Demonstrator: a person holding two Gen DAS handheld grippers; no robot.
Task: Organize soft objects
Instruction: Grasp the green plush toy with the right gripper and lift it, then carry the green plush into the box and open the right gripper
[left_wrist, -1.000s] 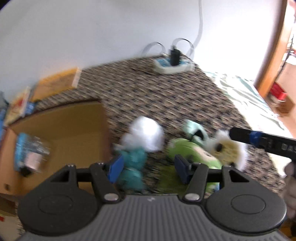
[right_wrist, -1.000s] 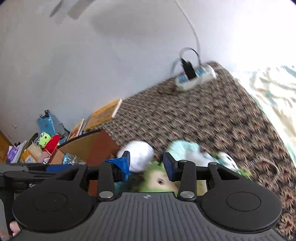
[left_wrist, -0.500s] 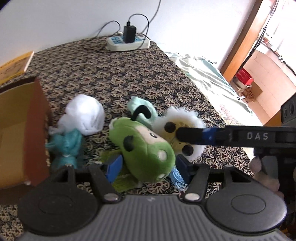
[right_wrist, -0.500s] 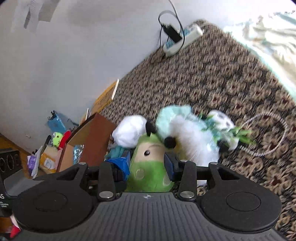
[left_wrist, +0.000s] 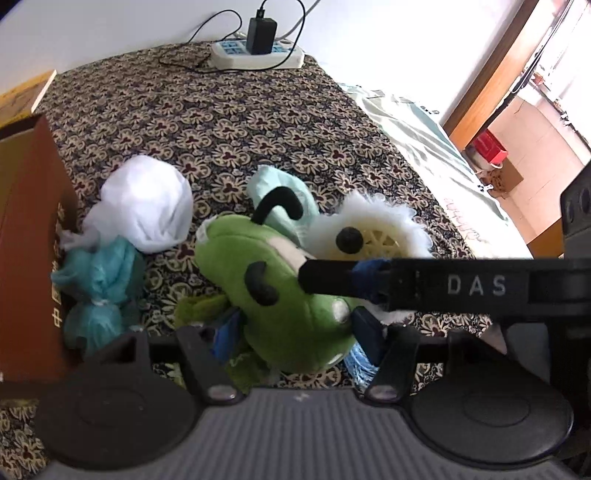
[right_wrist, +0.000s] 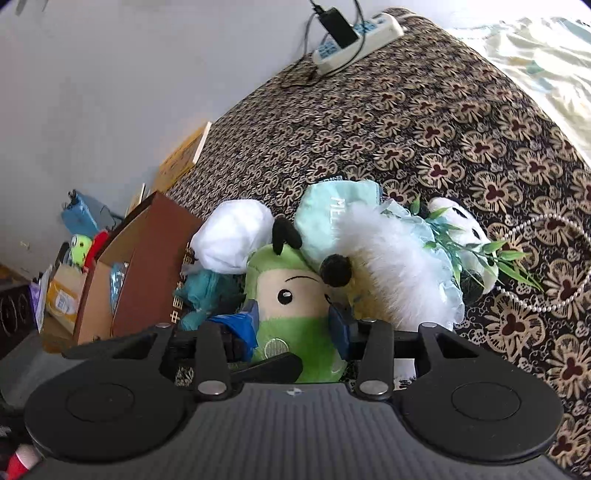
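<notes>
Green plush (left_wrist: 280, 295) one, between both grippers' parted jaws, right's just widened

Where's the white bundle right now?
In the left wrist view the white bundle lies on the patterned cover, left of the green plush, just above the teal bundle beside the brown box.

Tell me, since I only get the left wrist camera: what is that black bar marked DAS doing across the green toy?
Observer: It is a finger of the right gripper. In that gripper's own camera its jaws, which have just been opening, stand either side of the green plush.
Operator: Is anything hidden behind the fluffy white thing?
Observer: Yes, a small panda plush with green leaves.
Operator: Anything else there?
Observer: A pearl string lies on the patterned cover beside the panda.
</notes>
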